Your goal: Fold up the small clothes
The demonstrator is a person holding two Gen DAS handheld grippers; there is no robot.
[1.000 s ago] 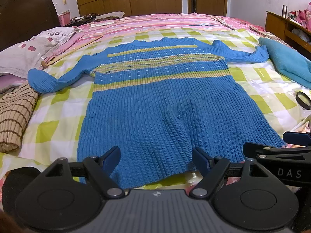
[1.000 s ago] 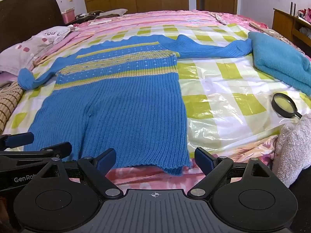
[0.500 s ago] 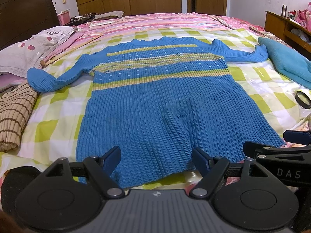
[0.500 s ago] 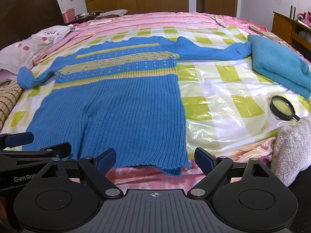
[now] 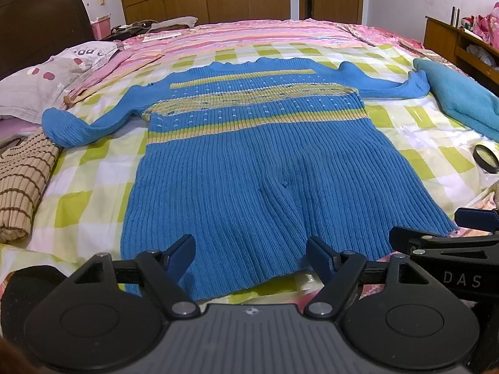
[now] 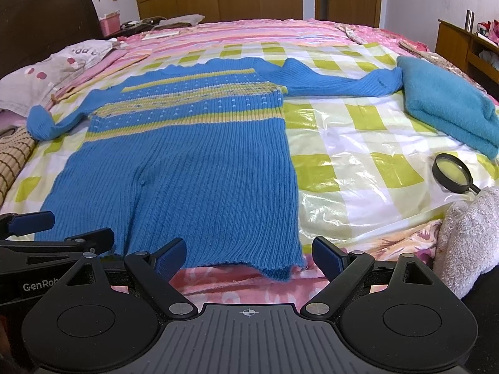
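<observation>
Plainly, from the left wrist view, the left hand-held gripper [image 5: 251,257] stands with its jaws wide apart and nothing clamped, hovering just above the near hem of the blue ribbed knit sweater with yellow chest stripes [image 5: 259,168]. The sweater lies flat, front up, on the green-and-white checked bed cover [image 5: 93,184], sleeves spread out to both sides and neckline far from the camera. A risk here, as I judge it: the small pucker in the middle of the body could get folded in as a crease. The thick, springy rib knit may also slip from a shallow pinch at the hem, or the pads might catch the cover beneath along with it. A folded brown striped garment [image 5: 21,187] sits near the left sleeve cuff, so a sleeve swung inward could drag against it.

From the right wrist view, the right hand-held gripper [image 6: 249,257] is likewise open and empty, poised over the sweater's right hem corner, which hangs slightly past the checked cover onto the pink bedding. The right sleeve reaches out to touch a folded teal fleece blanket [image 6: 449,103]. A black-rimmed magnifying glass [image 6: 452,173] lies well apart on the glossy plastic film; that slick film might let the sweater slide during a fold.
</observation>
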